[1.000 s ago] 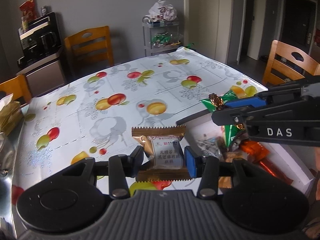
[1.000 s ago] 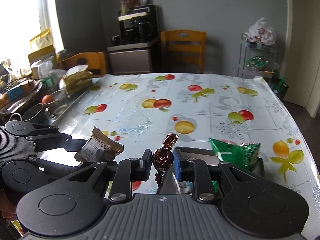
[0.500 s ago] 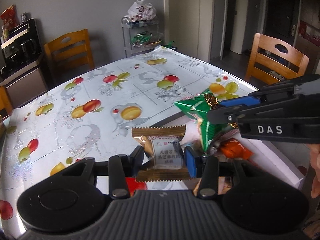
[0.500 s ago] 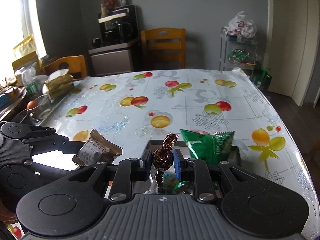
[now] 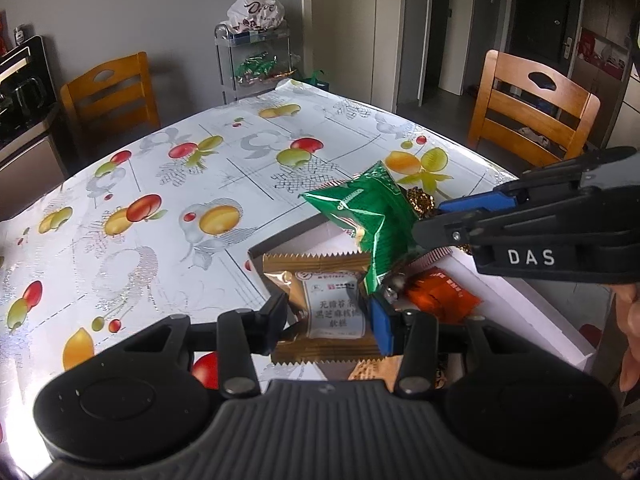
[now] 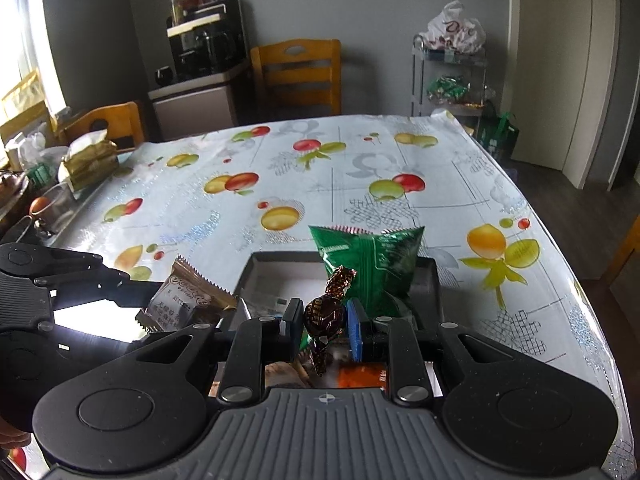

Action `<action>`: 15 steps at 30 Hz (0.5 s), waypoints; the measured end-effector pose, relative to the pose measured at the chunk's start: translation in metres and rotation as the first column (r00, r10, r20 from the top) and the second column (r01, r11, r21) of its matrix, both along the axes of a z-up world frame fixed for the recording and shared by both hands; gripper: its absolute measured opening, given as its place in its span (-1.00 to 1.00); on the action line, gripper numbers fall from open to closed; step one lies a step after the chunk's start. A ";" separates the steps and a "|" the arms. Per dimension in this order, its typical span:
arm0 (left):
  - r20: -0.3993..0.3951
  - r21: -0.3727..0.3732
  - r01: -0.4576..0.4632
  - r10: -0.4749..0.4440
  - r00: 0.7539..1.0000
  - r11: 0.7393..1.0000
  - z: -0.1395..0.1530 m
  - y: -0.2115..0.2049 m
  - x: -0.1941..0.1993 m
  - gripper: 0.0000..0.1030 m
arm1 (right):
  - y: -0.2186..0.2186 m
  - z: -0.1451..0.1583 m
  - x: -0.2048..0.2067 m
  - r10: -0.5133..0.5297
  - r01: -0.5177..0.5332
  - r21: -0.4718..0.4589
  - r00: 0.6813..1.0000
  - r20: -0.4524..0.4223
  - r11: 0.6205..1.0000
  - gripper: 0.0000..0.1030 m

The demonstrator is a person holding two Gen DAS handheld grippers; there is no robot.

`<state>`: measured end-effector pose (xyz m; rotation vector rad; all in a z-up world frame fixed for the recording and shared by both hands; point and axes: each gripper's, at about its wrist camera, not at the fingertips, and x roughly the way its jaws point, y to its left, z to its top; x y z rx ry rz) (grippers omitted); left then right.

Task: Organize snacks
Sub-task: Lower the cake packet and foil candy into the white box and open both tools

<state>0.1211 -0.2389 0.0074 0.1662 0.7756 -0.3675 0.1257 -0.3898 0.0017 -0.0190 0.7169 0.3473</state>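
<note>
My left gripper (image 5: 329,322) is shut on a gold-brown cake packet (image 5: 322,306) with a white label, held above the near left corner of a white box (image 5: 520,304). The same packet (image 6: 184,300) shows at the left of the right wrist view. My right gripper (image 6: 320,322) is shut on a dark brown twist-wrapped candy (image 6: 325,314), held over the box (image 6: 434,280). A green snack bag (image 6: 372,264) stands upright in the box, and an orange packet (image 5: 440,300) lies inside it. In the left wrist view the right gripper (image 5: 434,220) reaches in from the right beside the green bag (image 5: 368,216).
The table wears a white cloth printed with fruit (image 5: 192,184). Wooden chairs (image 5: 532,108) stand around it. A tissue pack (image 6: 88,160) and a glass bowl (image 6: 52,204) sit at the table's left edge. A wire shelf cart (image 6: 452,76) and a coffee machine (image 6: 204,40) stand by the wall.
Both grippers have moved toward the box with their snacks still held. The box and green bag now sit closer and more centred under them.
</note>
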 end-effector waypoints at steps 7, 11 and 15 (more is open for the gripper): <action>-0.024 0.009 0.019 -0.018 1.000 1.000 -0.007 -0.008 0.007 -0.15 | -0.004 -0.006 0.004 -0.004 0.004 -0.008 1.000 -0.018 1.000 -0.51; -0.045 0.008 0.028 -0.027 0.999 1.000 -0.013 -0.012 0.011 -0.15 | -0.005 -0.009 0.005 -0.002 0.002 -0.013 1.000 -0.024 1.000 -0.51; -0.058 0.003 0.039 -0.039 0.998 0.999 -0.018 -0.017 0.012 -0.15 | -0.005 -0.014 0.006 0.001 -0.002 -0.023 0.999 -0.039 1.000 -0.51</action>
